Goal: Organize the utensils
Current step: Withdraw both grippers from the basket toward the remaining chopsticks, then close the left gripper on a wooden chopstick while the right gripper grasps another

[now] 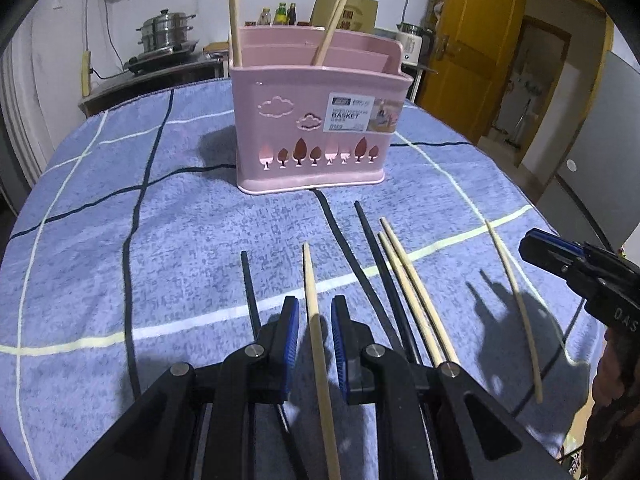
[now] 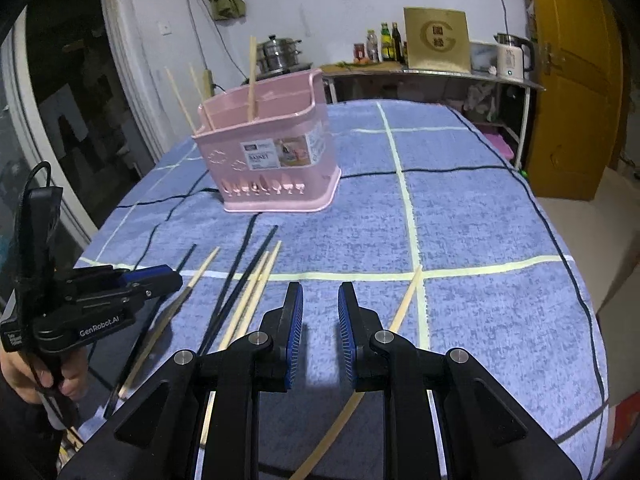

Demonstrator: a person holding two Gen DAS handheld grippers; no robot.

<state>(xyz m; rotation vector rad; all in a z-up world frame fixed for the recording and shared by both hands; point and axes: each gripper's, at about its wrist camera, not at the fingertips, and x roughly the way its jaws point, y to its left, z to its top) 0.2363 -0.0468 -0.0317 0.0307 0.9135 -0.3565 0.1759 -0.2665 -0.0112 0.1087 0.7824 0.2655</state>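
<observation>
Left gripper (image 1: 315, 312) fingers parted, straddling a chopstick (image 1: 316, 320), not pinching. Right gripper (image 2: 320, 300) fingers parted, empty. Basket (image 1: 308, 120) upper centre.

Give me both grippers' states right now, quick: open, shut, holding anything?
Left gripper: open, jaws astride a light wooden chopstick lying on the cloth, pads clear of it.
Right gripper: open, nothing between the jaws.
</observation>
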